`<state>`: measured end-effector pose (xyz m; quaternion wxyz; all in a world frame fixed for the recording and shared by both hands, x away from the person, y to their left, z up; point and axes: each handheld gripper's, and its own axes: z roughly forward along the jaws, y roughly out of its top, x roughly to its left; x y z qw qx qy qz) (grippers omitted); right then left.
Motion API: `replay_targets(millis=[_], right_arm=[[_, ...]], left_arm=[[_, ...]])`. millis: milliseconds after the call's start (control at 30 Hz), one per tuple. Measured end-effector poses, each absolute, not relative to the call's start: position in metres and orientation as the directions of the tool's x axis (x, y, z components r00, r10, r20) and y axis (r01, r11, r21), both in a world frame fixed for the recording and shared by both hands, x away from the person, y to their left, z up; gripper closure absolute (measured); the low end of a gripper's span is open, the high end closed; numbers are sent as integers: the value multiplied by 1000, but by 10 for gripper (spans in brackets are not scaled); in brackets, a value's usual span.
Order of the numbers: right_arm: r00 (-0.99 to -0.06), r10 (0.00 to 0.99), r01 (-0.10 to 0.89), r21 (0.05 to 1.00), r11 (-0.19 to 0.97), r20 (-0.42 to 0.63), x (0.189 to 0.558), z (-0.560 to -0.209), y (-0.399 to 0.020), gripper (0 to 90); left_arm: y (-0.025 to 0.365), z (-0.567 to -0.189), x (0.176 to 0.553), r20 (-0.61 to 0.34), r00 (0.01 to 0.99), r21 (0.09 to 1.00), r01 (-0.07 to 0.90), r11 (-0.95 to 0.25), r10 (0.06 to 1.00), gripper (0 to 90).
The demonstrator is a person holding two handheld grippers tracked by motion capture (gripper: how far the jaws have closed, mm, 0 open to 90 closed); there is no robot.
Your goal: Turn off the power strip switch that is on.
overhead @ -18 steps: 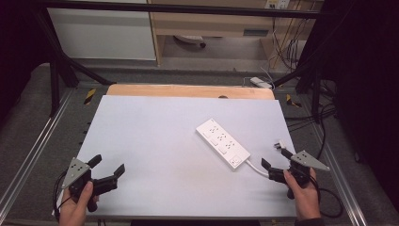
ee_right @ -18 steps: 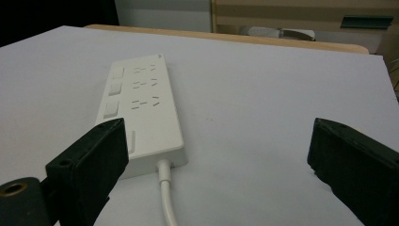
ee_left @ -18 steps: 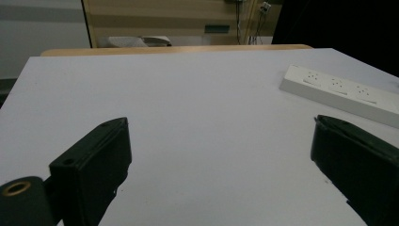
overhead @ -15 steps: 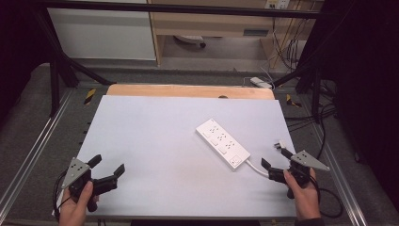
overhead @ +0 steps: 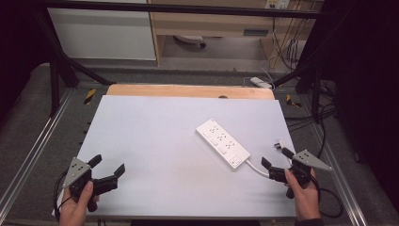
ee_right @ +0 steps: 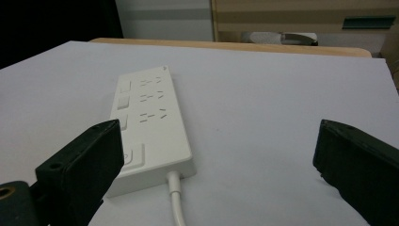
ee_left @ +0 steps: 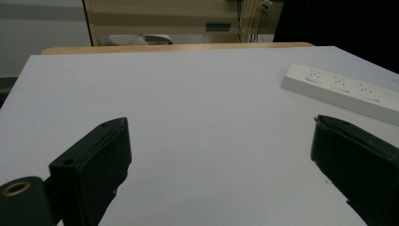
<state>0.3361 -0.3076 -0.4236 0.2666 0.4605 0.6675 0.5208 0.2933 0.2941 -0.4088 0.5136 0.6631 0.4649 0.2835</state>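
One pale grey bench [overhead: 155, 141] takes up most of the high view, with a strip of light wood [overhead: 188, 91] showing along its far edge. A white power strip [overhead: 222, 142] lies flat on the right half of the bench, set at a slant, its row of outlets and switches facing up. A white cable [overhead: 255, 167] leaves its near end and runs toward the person's right hand [overhead: 301, 193]. The left hand [overhead: 75, 209] grips the left tool [overhead: 107, 173] over the near left corner of the bench, well apart from the power strip; its jaws stand wide apart and hold nothing. The right tool [overhead: 276, 165] sits at the near right edge, just beside the cable, its jaws likewise spread wide with nothing between them. In the right gripper view the power strip [ee_right: 148, 127] lies close ahead, nearer the left jaw, and the cable [ee_right: 176, 197] passes between the two jaws without touching either. A small plug-like object [overhead: 281, 145], too small to identify, rests near the right edge of the bench.
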Motion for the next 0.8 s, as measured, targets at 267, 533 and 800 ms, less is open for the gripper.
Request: replay_targets(millis=[267, 533, 800], right_arm=[[-429, 892, 369, 929, 27, 144, 337, -421, -302, 24], [-433, 890, 382, 923, 37, 144, 336, -418, -295, 26], [-447, 876, 404, 914, 18, 180, 338, -417, -290, 23]], left_arm=[[294, -409, 293, -100, 408, 943, 330, -45, 907, 55], [294, -410, 294, -95, 407, 939, 339, -53, 909, 56], [291, -411, 296, -100, 411, 937, 345, -53, 906, 53]])
